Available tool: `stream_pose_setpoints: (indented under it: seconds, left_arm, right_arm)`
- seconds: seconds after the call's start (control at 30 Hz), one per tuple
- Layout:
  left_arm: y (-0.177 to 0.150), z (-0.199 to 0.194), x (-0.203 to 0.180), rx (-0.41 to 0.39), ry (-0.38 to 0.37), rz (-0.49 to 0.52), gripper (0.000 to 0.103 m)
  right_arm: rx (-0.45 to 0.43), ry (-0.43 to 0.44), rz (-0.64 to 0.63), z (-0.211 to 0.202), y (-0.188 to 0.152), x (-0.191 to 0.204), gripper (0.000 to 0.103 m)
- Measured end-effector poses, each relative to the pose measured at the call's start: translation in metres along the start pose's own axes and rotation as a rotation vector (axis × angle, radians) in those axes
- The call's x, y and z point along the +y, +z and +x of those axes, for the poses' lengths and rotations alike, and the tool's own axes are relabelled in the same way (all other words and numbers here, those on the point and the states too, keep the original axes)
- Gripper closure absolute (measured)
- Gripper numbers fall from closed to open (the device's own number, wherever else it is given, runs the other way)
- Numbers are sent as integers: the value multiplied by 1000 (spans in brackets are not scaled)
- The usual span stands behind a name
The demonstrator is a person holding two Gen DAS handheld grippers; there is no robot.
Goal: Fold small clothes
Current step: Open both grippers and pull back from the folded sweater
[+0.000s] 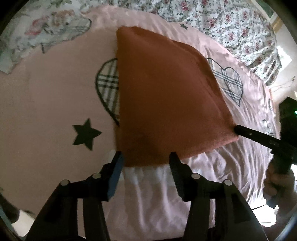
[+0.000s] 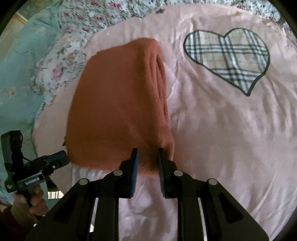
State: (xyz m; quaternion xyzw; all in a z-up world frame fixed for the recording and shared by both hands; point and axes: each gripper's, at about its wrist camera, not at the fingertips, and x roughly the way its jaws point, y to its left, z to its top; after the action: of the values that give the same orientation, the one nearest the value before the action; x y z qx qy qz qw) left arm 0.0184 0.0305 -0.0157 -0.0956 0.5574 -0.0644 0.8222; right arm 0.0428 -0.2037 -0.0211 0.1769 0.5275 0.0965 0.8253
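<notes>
A folded rust-orange garment lies on the pink bedsheet, layered folds showing along its right side in the right wrist view. My left gripper stands open at the garment's near edge; the cloth reaches between its fingers without being pinched. In the right wrist view the left gripper sits at the near left corner. My right gripper is shut on the garment's near right corner, with cloth bunched between the pads. The left wrist view shows the right gripper as a dark finger meeting that corner.
The sheet carries plaid hearts and a black star. A floral quilt is bunched along the far side, and light blue fabric lies at the left. A person's hand holds the left gripper's handle.
</notes>
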Motion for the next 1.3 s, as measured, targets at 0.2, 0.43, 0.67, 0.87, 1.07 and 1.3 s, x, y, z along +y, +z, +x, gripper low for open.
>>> stream_pose_setpoints:
  seconds: [0.2,0.43,0.67,0.87,1.07,1.3]
  left_arm:
    - [-8,-23,-6,-34,35,-44,46]
    - [-14,-38,-24,-71,75,-21,40]
    - [-26,-54,-29,-97,152,-11,28]
    - [-30,-52,-20,-109,186,-14,23]
    - [-22,-50,-11,-129,191,-27,22]
    - [-19,-59,-3,-154,230,-32,22]
  right_arm:
    - [-19,36,-35,-19,-9,7,81]
    - [-40,53,-67,-35,-13,11,71]
    - [-12,71,-62,-35,-25,13,67]
    - [22,51,-88,-27,-31,20,59]
    - [-4,10,-118,-34,-22,27,37]
    - [-19,-11,-162,-31,-16,42,25]
